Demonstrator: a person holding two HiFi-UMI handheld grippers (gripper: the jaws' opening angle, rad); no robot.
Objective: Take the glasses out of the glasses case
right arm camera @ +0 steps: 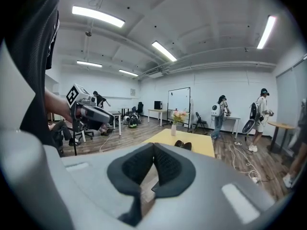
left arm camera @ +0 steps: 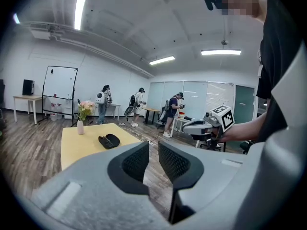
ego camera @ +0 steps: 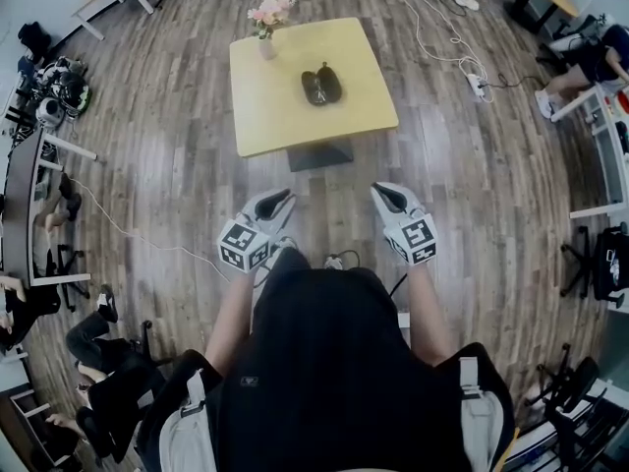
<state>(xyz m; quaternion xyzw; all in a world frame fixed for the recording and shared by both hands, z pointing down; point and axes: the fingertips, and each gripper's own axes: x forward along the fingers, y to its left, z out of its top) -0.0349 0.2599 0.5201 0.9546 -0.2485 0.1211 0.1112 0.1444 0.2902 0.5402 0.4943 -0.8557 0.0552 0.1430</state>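
Glasses case (ego camera: 321,87): on table (ego camera: 265,106), far beyond both grippers.
Left gripper (ego camera: 278,201): jaws narrowly apart, empty.
Right gripper (ego camera: 385,195): jaw tips touching, empty.

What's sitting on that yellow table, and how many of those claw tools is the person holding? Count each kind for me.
Glasses case: 1
Vase of flowers: 1
Grippers: 2 (left gripper, right gripper)
Total: 4
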